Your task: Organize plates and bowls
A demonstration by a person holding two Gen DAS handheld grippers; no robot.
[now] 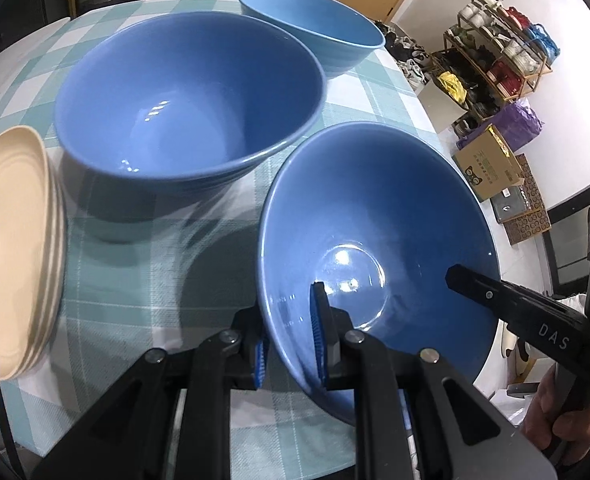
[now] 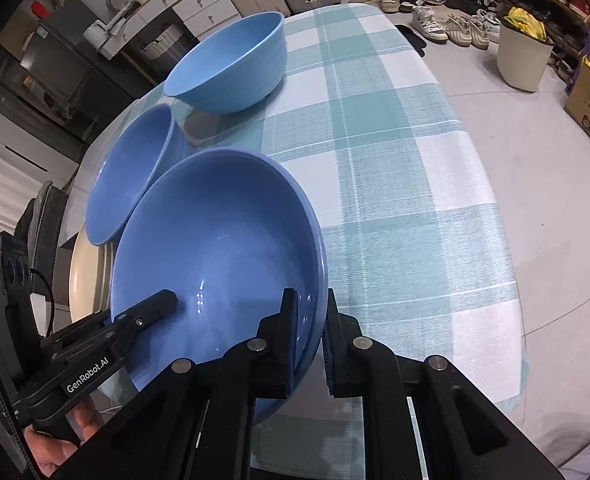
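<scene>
Both grippers hold one blue bowl by opposite rims, tilted above the checked tablecloth. My left gripper is shut on its near-left rim. My right gripper is shut on the right rim of the same bowl; its finger shows at the bowl's right in the left wrist view. A second blue bowl stands just behind on the table, also in the right wrist view. A lighter blue bowl stands farther back. A stack of beige plates lies at the left.
The table has a teal and white checked cloth and a rounded edge. Beyond it on the floor are a shoe rack, a cardboard box, shoes and a white bin. Cabinets stand behind the table.
</scene>
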